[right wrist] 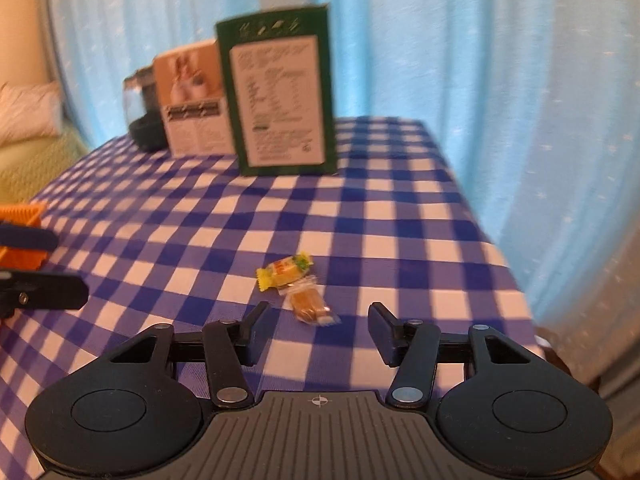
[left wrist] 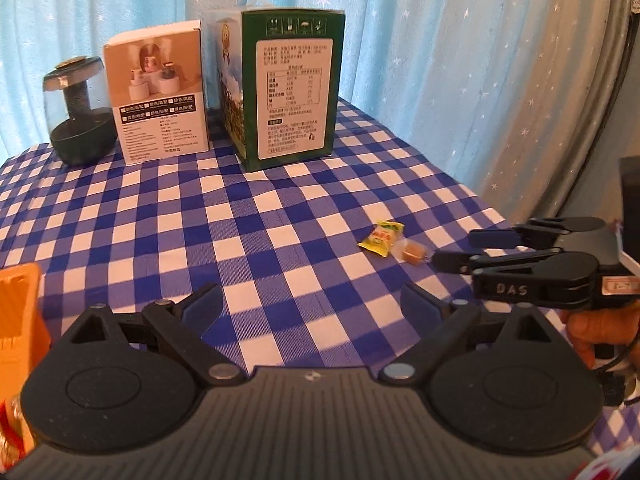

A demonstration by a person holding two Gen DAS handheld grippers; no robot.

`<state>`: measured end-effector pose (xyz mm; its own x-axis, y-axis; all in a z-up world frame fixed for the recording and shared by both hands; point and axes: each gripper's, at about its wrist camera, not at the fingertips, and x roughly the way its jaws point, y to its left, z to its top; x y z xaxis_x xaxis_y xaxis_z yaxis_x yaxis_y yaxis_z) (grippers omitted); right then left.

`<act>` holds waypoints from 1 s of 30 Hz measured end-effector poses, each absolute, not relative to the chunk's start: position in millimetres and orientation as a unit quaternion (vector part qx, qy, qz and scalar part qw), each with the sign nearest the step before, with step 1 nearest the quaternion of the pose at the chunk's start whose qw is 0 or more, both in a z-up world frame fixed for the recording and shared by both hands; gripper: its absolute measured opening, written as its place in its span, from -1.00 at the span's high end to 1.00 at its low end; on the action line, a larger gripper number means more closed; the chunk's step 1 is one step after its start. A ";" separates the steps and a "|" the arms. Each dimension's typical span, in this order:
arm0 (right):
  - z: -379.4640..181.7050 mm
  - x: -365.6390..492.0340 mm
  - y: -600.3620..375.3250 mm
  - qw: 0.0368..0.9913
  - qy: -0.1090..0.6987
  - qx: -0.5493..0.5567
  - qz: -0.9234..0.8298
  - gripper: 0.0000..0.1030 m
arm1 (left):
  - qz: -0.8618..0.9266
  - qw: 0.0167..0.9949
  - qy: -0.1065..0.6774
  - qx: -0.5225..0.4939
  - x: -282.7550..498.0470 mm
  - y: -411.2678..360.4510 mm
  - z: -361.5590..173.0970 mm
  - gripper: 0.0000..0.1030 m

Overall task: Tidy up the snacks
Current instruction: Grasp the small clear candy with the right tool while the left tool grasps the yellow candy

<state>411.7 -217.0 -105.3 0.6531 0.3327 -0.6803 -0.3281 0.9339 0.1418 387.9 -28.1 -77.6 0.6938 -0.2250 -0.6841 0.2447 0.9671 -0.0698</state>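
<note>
Two wrapped candies lie side by side on the blue-and-white checked cloth: a yellow one [left wrist: 380,238] [right wrist: 285,272] and a brown one in clear wrap [left wrist: 412,253] [right wrist: 308,306]. My right gripper [right wrist: 319,314] [left wrist: 456,249] stands open low over the cloth, with the brown candy just ahead of and between its fingertips, untouched by the pads. Left of the candies, my left gripper [left wrist: 312,306] [right wrist: 56,268] is wide open with only cloth between its fingers. An orange basket [left wrist: 20,308] [right wrist: 24,216] sits at the left edge.
At the back of the table stand a green carton [left wrist: 292,88], a white box [left wrist: 160,92] and a dark glass-domed device [left wrist: 78,112]. The table's right edge [right wrist: 500,248] drops off close to the candies. Blue curtains hang behind. A hand [left wrist: 588,332] holds the right gripper.
</note>
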 end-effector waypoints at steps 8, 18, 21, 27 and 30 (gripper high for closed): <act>-128.9 437.7 -200.4 0.898 0.383 -0.038 0.215 0.28 | -0.134 0.917 0.375 0.024 417.1 -35.5 -95.8 -0.83; -117.4 416.4 -229.3 0.912 0.384 0.028 0.141 0.59 | -0.177 0.911 0.370 0.052 450.6 -70.9 -118.9 -0.62; -112.6 403.6 -246.2 0.917 0.381 0.064 0.099 0.59 | -0.195 0.910 0.362 0.051 463.2 -85.0 -124.6 -0.50; -108.0 388.9 -264.8 0.923 0.374 0.076 0.051 0.59 | -0.224 0.904 0.353 0.088 478.1 -111.4 -142.7 0.00; -108.2 383.3 -276.8 0.921 0.374 0.100 0.037 0.59 | -0.235 0.903 0.348 0.097 480.7 -116.5 -147.0 0.19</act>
